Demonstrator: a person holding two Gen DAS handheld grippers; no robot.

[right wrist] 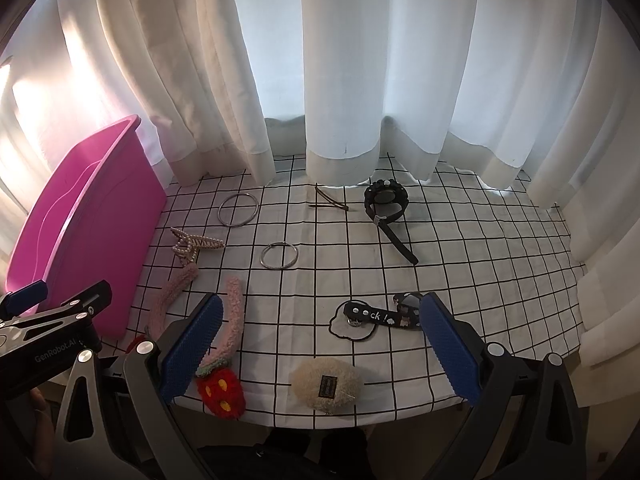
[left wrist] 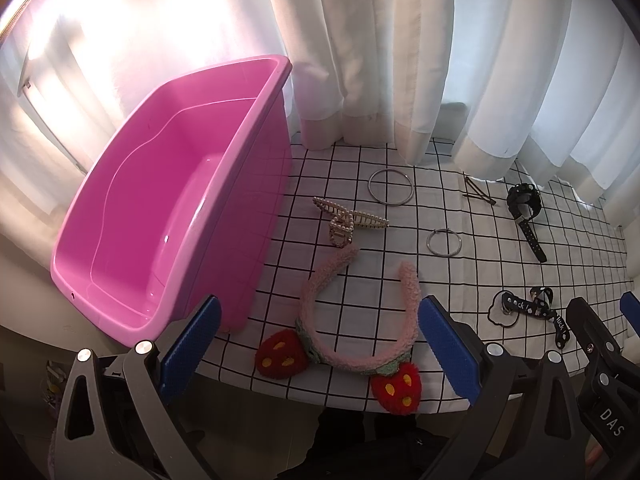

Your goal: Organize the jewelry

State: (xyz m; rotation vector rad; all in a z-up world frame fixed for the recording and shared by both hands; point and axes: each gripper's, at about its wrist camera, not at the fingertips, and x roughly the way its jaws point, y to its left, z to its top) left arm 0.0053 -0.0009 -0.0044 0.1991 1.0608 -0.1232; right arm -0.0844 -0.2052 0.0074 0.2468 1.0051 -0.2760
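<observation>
Left gripper [left wrist: 318, 344] hovered low at the near edge of the tabletop [left wrist: 480, 264], blue-padded fingers [left wrist: 192, 344] spread wide, grasping nothing. Right gripper [right wrist: 320, 344] likewise spread, nothing between its pads.

Pink plastic tub [left wrist: 168, 208] filled the left of the left wrist frame, standing on the black-grid white cloth, its interior bare. Just right of it lay a pearl-studded claw hair clip [left wrist: 348, 220], touching the tip of a fuzzy pink headband with red strawberry ends [left wrist: 360, 320], which sat lower centre between the left fingers.

Large silver ring bangle [left wrist: 391, 186] lay at upper centre; a smaller silver hoop [left wrist: 444, 242] below it. A thin bronze hairpin [left wrist: 478, 194] and a black wristwatch [left wrist: 524, 208] lay toward the upper right, near the white curtain [left wrist: 380, 60] hem. Black printed strap with white cloud charm [right wrist: 376, 316] lay centre right in the right wrist frame; a cream fleecy clip with a dark label [right wrist: 326, 386] sat below it at the near edge.
</observation>
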